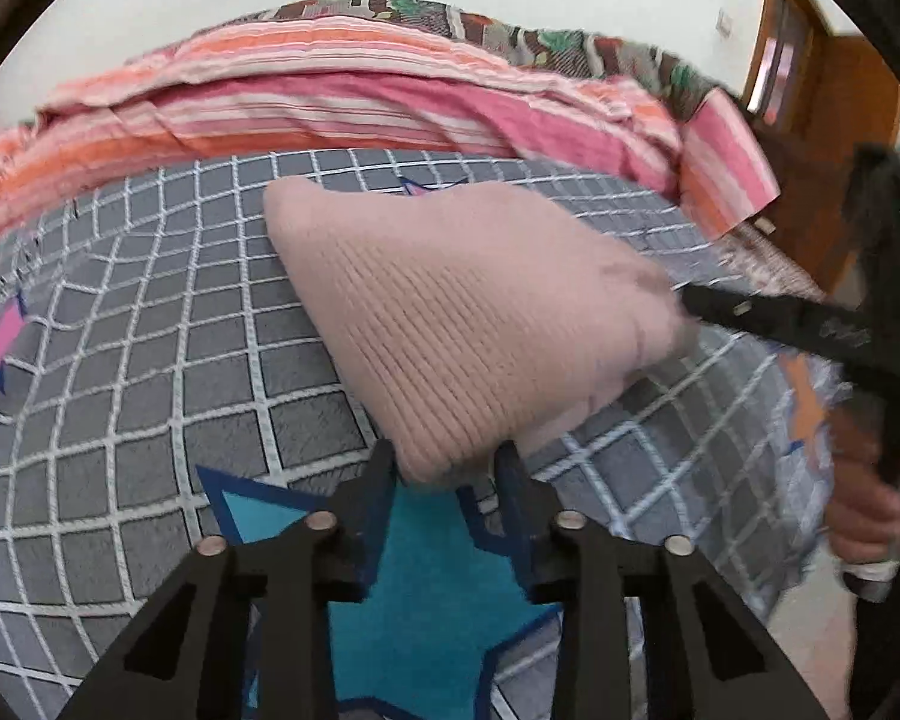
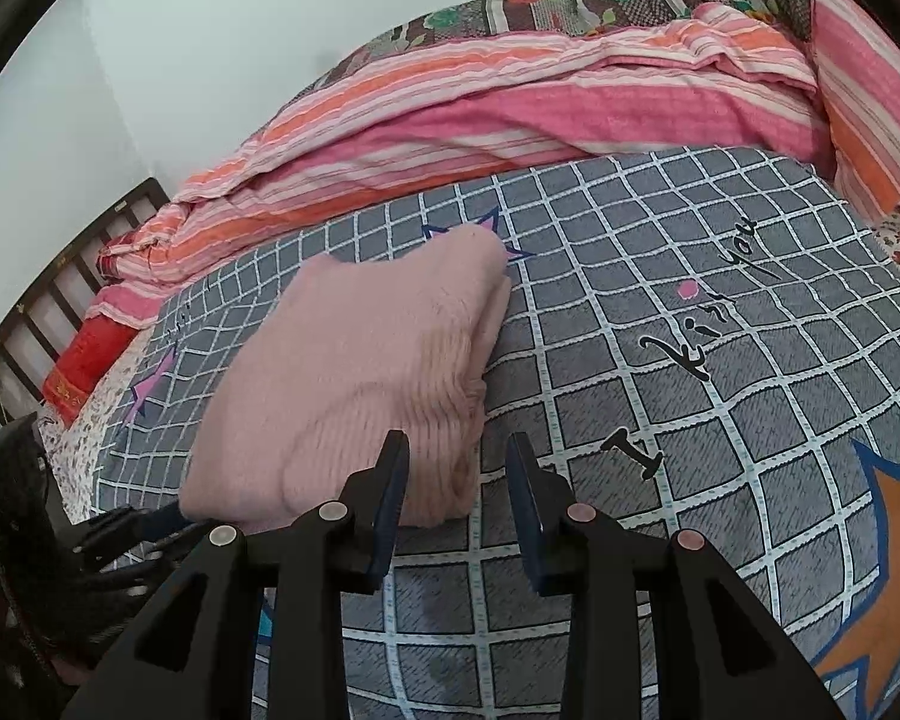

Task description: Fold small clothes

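Note:
A folded pink knit garment lies on the grey checked bedsheet. My left gripper is at the garment's near corner, which fills the gap between the pads, so it is shut on that corner. In the right wrist view it shows as a dark shape at the garment's lower left corner. My right gripper stands open at the other near corner. The knit lies against the left finger, and a strip of sheet shows beside the right one. Seen from the left wrist, the right gripper reaches the garment's right corner.
A pink and orange striped quilt is bunched along the far side of the bed, with a floral blanket behind it. A slatted headboard and a red bundle sit at left. A hand holds the right gripper near a wooden door.

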Tool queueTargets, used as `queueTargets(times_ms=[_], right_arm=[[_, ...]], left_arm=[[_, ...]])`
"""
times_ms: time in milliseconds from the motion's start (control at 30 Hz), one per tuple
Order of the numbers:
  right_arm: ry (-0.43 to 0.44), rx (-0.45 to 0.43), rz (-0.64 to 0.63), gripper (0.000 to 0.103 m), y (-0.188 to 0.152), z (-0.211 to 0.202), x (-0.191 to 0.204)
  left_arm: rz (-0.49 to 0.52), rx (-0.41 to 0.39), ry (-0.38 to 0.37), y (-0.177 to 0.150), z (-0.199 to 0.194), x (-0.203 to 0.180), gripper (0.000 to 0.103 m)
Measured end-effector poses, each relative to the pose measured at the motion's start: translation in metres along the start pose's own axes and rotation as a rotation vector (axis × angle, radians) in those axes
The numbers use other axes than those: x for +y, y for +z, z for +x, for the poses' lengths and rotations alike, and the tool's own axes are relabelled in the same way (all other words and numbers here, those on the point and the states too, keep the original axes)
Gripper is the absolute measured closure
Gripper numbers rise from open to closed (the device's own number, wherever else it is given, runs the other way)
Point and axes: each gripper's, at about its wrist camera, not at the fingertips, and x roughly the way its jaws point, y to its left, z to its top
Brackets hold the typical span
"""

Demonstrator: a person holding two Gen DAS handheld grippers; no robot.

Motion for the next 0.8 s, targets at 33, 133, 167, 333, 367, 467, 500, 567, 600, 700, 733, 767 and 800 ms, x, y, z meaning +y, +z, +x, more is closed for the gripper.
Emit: queueTargets(times_ms=[33,133,167,333,367,467,500,567,600,700,733,767,800], right_arm=[[0.002,-0.006,0.000,0.070,0.000,-0.002,0.002],[0.003,-0.010,-0.011,0.070,0.001,-0.004,0.007],[0.001,-0.011,-0.020,0.070,0.000,-0.005,0.010],[0.011,0.004,-0.035,0.070,-0.002,0.000,0.017],[0.013,0.005,-0.034,0.070,-0.002,0.002,0.018],[0.032,0.009,-0.030,0.070,0.000,0.006,0.021],[0.035,0.005,-0.030,0.070,0.002,0.007,0.023],[0.035,0.000,-0.032,0.070,0.006,0.010,0.025],[0.036,-0.003,-0.030,0.070,0.007,0.012,0.026],[0.037,-0.011,-0.033,0.070,0.012,0.017,0.027],[0.033,-0.012,-0.039,0.070,0.013,0.019,0.028],[0.027,-0.010,-0.042,0.070,0.014,0.021,0.029],[0.021,-0.002,-0.045,0.070,0.015,0.026,0.029]], left_arm=[[-0.004,-0.002,0.015,0.002,0.001,0.001,0.088],[-0.036,-0.078,-0.017,0.002,-0.013,0.013,0.090],[-0.041,-0.094,-0.015,0.002,-0.016,0.017,0.091],[-0.122,-0.062,-0.048,-0.007,-0.014,0.045,0.091],[-0.126,-0.062,-0.048,-0.008,-0.015,0.045,0.091],[-0.111,-0.046,-0.062,-0.009,-0.015,0.041,0.088],[-0.090,-0.043,-0.061,-0.011,-0.017,0.038,0.088],[-0.065,-0.056,-0.061,-0.015,-0.024,0.036,0.086],[-0.064,-0.066,-0.075,-0.018,-0.032,0.039,0.084],[-0.113,-0.105,-0.111,-0.018,-0.049,0.050,0.077],[-0.126,-0.115,-0.114,-0.014,-0.052,0.052,0.070],[-0.132,-0.120,-0.112,-0.010,-0.052,0.053,0.068],[-0.140,-0.126,-0.112,-0.001,-0.050,0.052,0.067]])
